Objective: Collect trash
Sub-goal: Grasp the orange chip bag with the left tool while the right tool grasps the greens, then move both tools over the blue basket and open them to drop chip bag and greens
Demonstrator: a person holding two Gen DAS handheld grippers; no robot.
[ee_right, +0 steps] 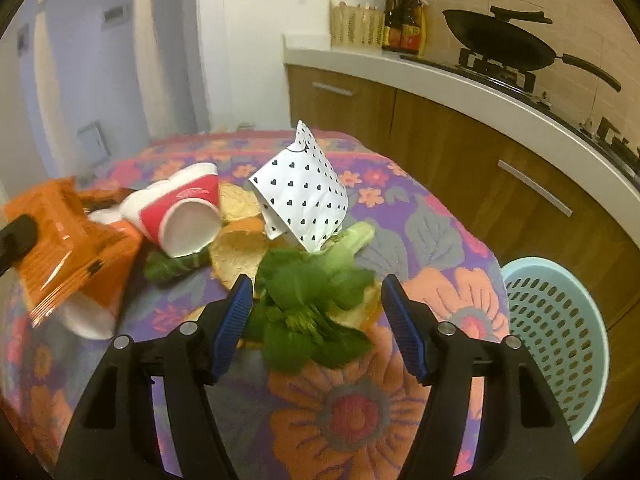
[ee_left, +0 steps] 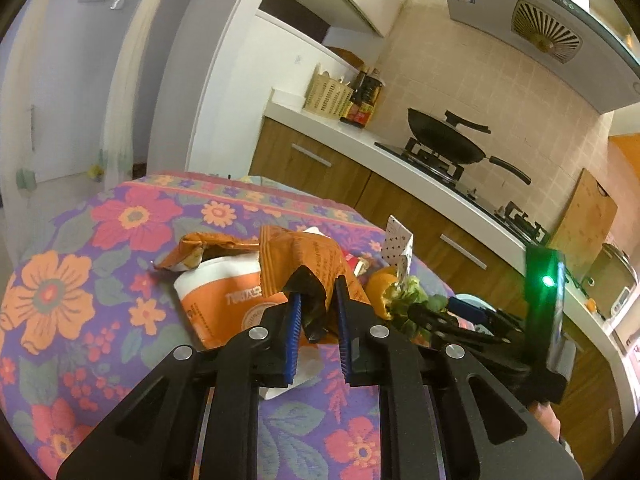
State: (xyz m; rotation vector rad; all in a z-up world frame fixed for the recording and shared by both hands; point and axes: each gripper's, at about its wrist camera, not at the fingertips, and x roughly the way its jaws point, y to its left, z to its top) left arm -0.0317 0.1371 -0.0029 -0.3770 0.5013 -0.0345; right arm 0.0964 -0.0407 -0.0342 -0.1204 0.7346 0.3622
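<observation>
Left tongs (ee_left: 318,300): clenched on an orange snack wrapper (ee_left: 304,256), held above the floral worktop (ee_left: 100,280). Right tongs (ee_right: 316,316): released, straddling leafy greens (ee_right: 312,300) on orange peel (ee_right: 236,248). Perforated blue basket (ee_right: 560,340) beside worktop.

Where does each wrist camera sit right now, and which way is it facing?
Left wrist: behind the left gripper, looking across the table to the stove; fingers pinch the orange wrapper.
Right wrist: behind the open right gripper, over greens, basket at right.
Shared: heart-print paper, wok.
</observation>
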